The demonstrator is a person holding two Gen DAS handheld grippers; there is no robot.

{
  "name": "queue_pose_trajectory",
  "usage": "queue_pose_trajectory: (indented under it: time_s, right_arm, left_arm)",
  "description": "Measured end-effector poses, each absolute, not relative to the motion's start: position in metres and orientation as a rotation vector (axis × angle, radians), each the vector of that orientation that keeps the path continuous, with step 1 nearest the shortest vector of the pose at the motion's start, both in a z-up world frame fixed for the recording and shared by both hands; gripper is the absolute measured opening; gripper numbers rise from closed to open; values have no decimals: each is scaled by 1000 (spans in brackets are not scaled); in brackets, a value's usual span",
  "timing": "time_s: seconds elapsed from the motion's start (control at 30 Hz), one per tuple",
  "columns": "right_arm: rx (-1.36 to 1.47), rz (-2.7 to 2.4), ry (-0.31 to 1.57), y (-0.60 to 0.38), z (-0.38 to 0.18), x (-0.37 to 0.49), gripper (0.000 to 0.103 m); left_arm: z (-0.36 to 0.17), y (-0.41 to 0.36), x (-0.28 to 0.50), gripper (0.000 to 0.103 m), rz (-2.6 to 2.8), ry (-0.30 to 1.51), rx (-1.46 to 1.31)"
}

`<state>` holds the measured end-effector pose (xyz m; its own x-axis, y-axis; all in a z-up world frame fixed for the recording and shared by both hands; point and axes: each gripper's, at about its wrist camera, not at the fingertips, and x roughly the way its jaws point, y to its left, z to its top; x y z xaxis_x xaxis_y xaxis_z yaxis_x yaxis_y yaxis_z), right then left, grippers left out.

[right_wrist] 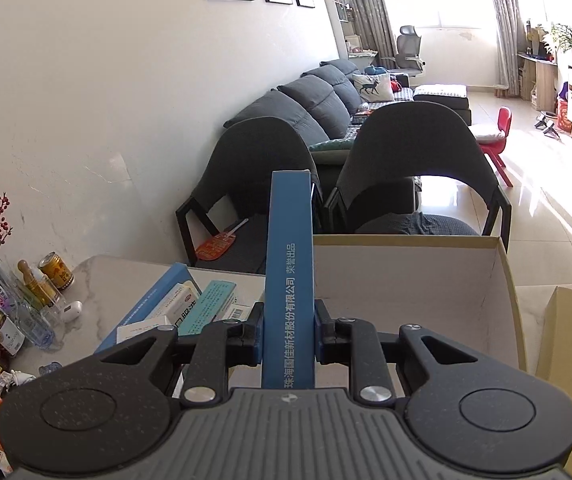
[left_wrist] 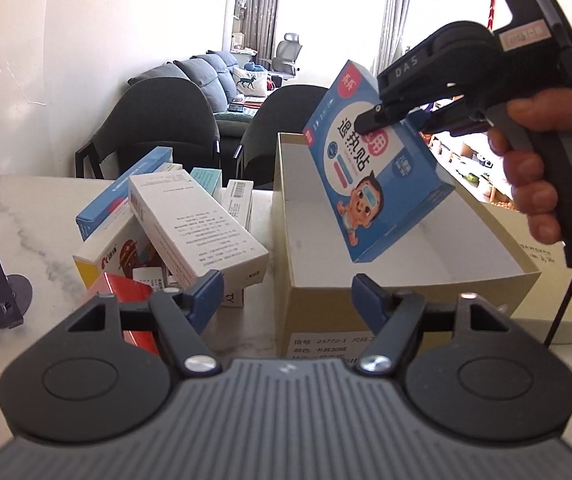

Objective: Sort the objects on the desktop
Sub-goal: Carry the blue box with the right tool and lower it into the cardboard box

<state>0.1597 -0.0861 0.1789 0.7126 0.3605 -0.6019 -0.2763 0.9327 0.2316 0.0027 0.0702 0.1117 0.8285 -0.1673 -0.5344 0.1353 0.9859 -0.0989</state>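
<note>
- The left gripper [left_wrist: 288, 294], nearest the lens, is held with jaws spread and nothing between them, low over the counter [left_wrist: 25, 216].
- A heap of medicine boxes [left_wrist: 189, 224] is seen on the counter, just left of the open carton [left_wrist: 366, 304].
- The blue box [left_wrist: 378, 184] is held tilted above the carton's white interior, which is seen bare where visible.
- The right gripper [right_wrist: 288, 332] is clamped on the blue box's narrow edge.
- The step in hand is judged to be depositing; lowering into the carton before release is called for.
</note>
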Motion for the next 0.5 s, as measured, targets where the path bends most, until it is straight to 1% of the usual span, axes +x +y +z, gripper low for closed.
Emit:
queue_pose_trajectory:
  time_s: [0.13,0.27,0.37,0.5]
  right_arm:
    - [133,302,730,-87,161,183,25]
    - [132,259,767,-81,145,204,25]
    - [138,249,791,-76,137,213,25]
    - [165,237,805,-75,130,217,25]
  left_arm:
    - [106,70,7,75,-171,585,-52]
    - [102,71,11,75,-175,597,-52]
    - [101,72,13,75,-174,598,-53]
    - [101,74,13,78,-183,595,-54]
